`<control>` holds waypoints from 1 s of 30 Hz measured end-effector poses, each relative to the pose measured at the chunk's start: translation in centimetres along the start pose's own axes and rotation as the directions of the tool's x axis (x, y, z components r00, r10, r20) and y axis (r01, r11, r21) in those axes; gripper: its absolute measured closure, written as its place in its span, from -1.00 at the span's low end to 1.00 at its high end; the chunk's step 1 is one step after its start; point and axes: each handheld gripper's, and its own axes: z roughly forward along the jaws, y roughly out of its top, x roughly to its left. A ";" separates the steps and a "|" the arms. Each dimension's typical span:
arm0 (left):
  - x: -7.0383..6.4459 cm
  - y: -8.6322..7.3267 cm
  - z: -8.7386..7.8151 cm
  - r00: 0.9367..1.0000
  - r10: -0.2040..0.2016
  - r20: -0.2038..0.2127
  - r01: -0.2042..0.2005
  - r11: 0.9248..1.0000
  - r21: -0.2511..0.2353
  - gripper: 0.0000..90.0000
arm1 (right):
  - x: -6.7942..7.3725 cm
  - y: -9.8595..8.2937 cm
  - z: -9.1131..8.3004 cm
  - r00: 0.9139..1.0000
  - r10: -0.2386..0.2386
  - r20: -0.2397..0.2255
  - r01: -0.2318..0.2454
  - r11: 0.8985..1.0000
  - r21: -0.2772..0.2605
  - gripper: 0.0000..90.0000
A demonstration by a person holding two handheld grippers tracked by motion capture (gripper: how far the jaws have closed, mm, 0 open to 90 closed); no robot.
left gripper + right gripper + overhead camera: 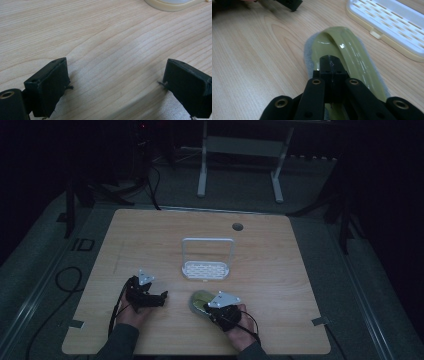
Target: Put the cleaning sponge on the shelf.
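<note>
On the table, right claw [331, 65] clamps a glossy olive-green brush handle [352, 57]; left claw [117, 86] gapes

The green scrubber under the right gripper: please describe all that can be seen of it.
The scrubber is an oval pad with a grey, fuzzy-looking base and a glossy olive-green arched handle that looks like plastic. It lies flat on the wooden table, just in front of the white rack, apart from it. The right gripper has its jaws closed on the handle.

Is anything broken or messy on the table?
Nothing stands out. The green scrubbing brush lies flat under the right gripper, the white rack stands upright, and the table shows no spills.
</note>
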 end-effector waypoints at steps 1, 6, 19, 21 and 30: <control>0.0 0.0 0.0 1.000 0.000 0.000 0.000 1.000 -0.001 -0.85 | -0.1 -0.1 -0.1 1.000 0.005 0.002 -0.005 1.000 0.001 1.00; 0.0 0.0 0.0 1.000 0.000 -0.001 0.000 1.000 0.000 -0.85 | -0.5 -0.3 -0.4 1.000 0.023 0.016 -0.023 1.000 0.005 1.00; 0.0 0.0 0.0 1.000 0.001 -0.002 -0.001 1.000 0.001 -0.85 | -1.3 -0.6 -0.8 0.996 0.043 0.075 -0.044 0.999 0.012 1.00; 0.0 0.0 0.0 1.000 0.001 -0.002 -0.001 1.000 0.001 -0.85 | -1.3 -0.6 -0.8 0.996 0.045 0.076 -0.046 0.999 0.011 1.00; 0.0 0.0 0.0 1.000 0.001 -0.002 -0.001 1.000 0.002 -0.85 | -2.0 -0.7 -0.9 0.993 0.070 0.100 -0.071 0.997 0.010 1.00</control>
